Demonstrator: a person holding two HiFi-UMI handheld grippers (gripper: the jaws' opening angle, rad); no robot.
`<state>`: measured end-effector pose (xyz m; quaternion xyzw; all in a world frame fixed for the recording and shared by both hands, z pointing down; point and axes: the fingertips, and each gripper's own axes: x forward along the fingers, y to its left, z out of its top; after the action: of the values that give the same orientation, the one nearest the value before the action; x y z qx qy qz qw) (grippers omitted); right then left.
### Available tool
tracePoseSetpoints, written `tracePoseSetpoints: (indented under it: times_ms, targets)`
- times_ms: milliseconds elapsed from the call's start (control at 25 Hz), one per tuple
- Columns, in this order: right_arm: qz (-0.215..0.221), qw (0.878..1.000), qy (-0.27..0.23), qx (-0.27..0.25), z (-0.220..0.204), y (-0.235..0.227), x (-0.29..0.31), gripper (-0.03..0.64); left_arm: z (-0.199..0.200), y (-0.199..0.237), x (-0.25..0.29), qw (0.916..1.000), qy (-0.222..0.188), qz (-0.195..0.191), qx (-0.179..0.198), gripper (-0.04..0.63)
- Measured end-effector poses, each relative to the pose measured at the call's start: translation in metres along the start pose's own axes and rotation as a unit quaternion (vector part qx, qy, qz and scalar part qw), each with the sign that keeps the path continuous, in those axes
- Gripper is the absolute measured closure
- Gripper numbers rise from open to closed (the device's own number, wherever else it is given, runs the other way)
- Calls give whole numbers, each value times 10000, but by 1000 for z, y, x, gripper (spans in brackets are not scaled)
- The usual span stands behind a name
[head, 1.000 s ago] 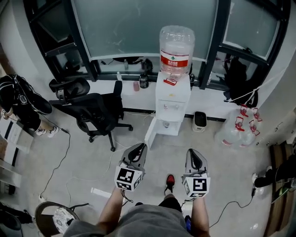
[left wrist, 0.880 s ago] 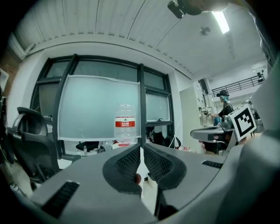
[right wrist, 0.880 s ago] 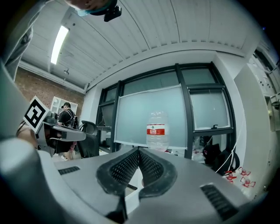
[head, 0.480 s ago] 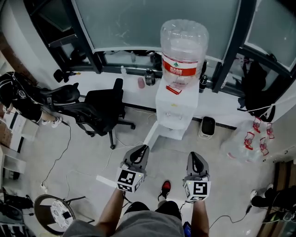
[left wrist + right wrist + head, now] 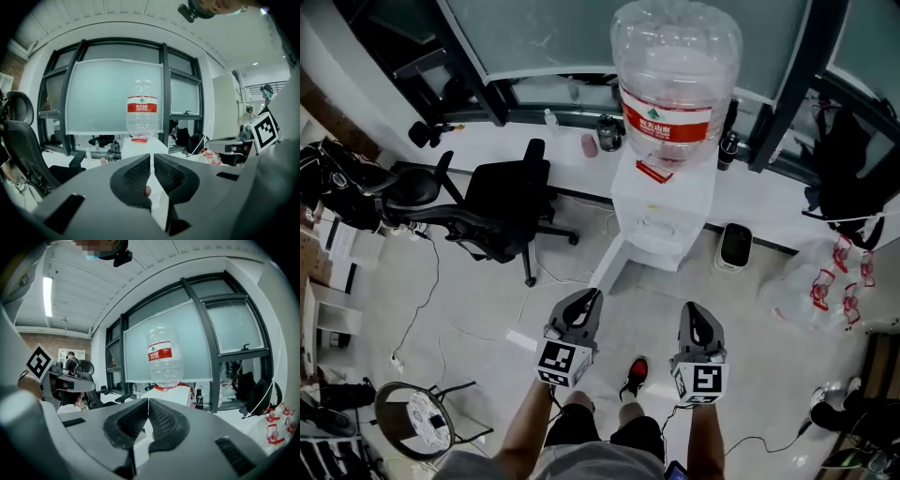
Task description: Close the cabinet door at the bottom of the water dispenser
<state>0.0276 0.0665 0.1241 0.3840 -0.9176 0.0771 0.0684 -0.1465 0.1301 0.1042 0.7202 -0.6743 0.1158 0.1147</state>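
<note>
Cabinet door [image 5: 611,263] standing open at the foot of the water dispenser [image 5: 664,202], panel swung out toward the person, straight ahead of the left gripper [image 5: 589,298] and nearer it than the right gripper [image 5: 695,309], both pairs of fingers pressed together on nothing, short of the door.

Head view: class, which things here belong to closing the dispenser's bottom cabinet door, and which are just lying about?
For the job: water dispenser; its open cabinet door; left gripper and right gripper, both shut and empty.

Lying about: office chair; round stool; pink cup.
</note>
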Motion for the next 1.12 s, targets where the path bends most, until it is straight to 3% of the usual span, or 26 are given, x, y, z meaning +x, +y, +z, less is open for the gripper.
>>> tracePoseSetpoints:
  times_ms: [440, 760, 1120]
  targets:
    - [36, 9996, 236, 125, -70, -4, 60, 598, -70, 34, 62, 9998, 203, -51, -72, 552]
    - [-102, 9984, 536, 114, -133, 14, 97, 598, -155, 69, 99, 9978, 550, -266, -246, 552]
    - [-118, 9940, 999, 422, -234, 45, 147, 598, -262, 114, 126, 9935, 985, -379, -431, 552]
